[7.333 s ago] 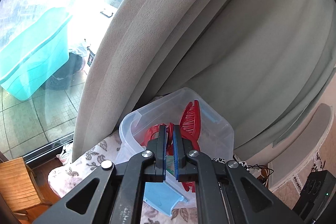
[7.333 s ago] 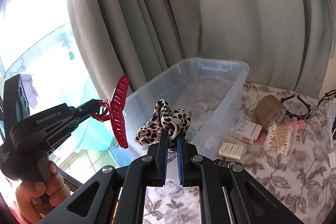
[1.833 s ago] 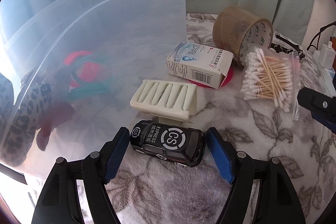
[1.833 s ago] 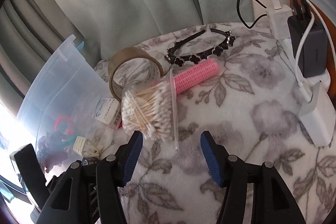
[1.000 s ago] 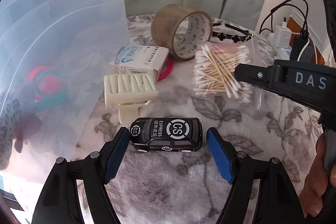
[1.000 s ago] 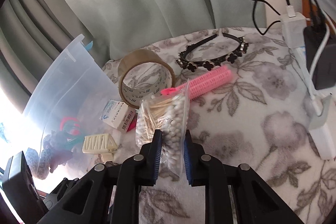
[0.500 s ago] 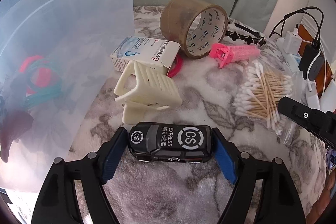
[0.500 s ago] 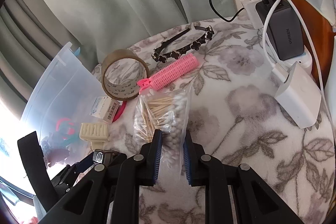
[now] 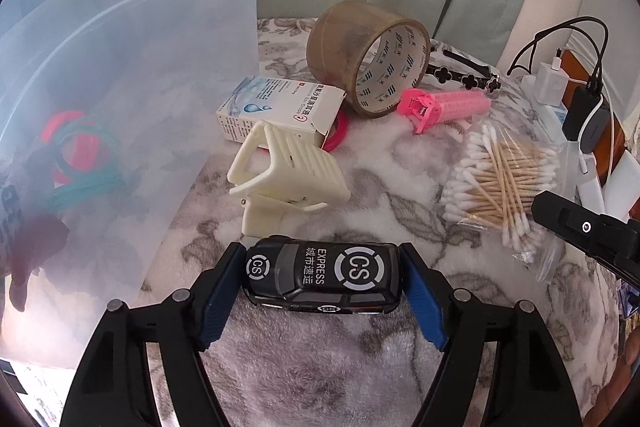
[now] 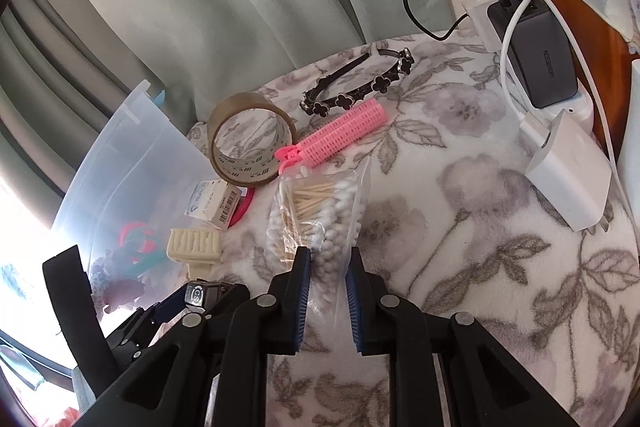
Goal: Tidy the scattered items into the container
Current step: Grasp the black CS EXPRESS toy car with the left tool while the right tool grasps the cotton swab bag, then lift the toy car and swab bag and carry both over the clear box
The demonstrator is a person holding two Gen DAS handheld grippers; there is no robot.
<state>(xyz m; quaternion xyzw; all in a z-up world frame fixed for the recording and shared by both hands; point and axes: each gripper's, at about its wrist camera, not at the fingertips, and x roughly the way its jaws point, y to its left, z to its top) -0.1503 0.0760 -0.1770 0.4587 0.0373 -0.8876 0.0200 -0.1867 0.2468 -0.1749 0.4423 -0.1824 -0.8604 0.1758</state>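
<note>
My left gripper is shut on a black toy car marked "CS EXPRESS", one blue pad against each end, just above the floral cloth. In the right wrist view my right gripper is shut on the near end of a clear bag of cotton swabs, which stands up from the cloth. The same bag shows at the right of the left wrist view. The clear plastic container stands to the left, with hair ties and a leopard-print scrunchie dimly visible through its wall.
On the cloth lie a cream hair clip, a small white box, a brown tape roll, a pink hair roller and a black headband. Chargers and cables crowd the right edge. Curtains hang behind.
The left jaws have closed from wide open onto the toy car. The right gripper closed on the swab bag a second ago and has kept hold of it while shifting slightly.
</note>
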